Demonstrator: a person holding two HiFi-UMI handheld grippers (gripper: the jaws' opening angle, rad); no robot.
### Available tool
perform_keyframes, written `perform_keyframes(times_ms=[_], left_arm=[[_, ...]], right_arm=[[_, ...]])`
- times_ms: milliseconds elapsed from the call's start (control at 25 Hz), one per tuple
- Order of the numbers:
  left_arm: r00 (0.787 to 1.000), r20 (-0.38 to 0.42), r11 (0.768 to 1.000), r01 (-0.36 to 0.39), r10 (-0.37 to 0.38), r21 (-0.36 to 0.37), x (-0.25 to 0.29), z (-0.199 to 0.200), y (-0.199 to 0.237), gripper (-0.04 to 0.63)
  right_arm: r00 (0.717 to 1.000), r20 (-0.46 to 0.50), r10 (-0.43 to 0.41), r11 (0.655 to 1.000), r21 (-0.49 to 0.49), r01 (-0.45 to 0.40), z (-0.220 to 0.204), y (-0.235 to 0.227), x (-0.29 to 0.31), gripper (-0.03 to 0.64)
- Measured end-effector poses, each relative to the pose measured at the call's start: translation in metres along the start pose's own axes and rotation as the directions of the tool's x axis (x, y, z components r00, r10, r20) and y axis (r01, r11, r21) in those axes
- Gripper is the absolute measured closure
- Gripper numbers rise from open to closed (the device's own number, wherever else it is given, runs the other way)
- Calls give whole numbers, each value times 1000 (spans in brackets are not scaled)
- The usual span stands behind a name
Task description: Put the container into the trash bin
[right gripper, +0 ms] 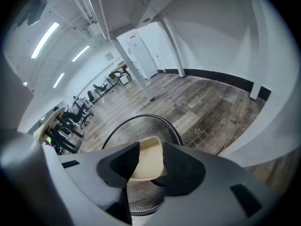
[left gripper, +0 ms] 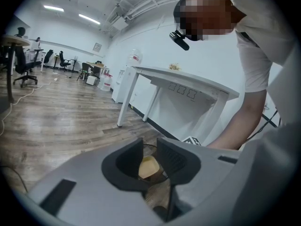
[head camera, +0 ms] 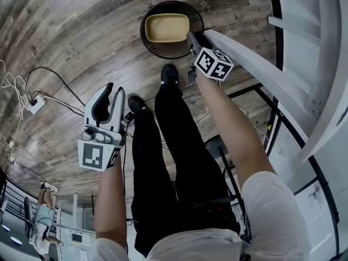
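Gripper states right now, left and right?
Left gripper: open, empty.
Right gripper: open; container lies in the trash bin below it.

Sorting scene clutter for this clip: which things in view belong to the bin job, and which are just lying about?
Belongs to the job:
tan container, lying inside the black mesh trash bin
right gripper, open above the bin

Just lying about:
white table
power strip
office chairs
left gripper, open, empty, held aside
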State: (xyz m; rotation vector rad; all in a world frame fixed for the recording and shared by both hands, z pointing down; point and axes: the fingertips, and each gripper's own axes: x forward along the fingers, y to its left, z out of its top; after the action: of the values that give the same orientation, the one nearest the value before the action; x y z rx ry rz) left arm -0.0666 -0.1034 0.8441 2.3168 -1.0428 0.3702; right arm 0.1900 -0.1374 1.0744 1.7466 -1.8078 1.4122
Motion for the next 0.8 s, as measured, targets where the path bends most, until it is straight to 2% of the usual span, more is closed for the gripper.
perform_keyframes(times_ms=[80, 160, 320, 440, 520, 640, 800], left_arm=[[1000, 5, 1000, -2, 2, 4, -1, 3, 1, 499], [1000, 17, 1000, -4, 4, 8, -3, 11, 0, 499], [999, 48, 1000, -2, 1, 20, -21, 41, -15, 499], [994, 107, 998, 1, -8, 64, -47, 84, -29, 499], [987, 160, 996, -4, -11, 94, -68, 123, -36, 499], [979, 204, 994, 4, -25, 105, -119, 182, -59, 499], [949, 311, 985, -3, -51, 171, -190, 265, -83, 499]], right_arm=[[1000, -5, -17, 1000, 4, 17, 0, 1, -3, 462], [1000, -20, 1, 1000, -25, -2, 0, 10, -9, 460], [995, -31, 95, 985, -143, -99, 12, 57, -50, 459], [979, 43, 201, 950, -252, -184, 48, 121, -97, 459], [949, 125, 288, 918, -317, -237, 85, 176, -136, 460], [893, 219, 394, 873, -394, -288, 127, 262, -225, 460], [787, 333, 519, 800, -513, -310, 185, 365, -332, 460]])
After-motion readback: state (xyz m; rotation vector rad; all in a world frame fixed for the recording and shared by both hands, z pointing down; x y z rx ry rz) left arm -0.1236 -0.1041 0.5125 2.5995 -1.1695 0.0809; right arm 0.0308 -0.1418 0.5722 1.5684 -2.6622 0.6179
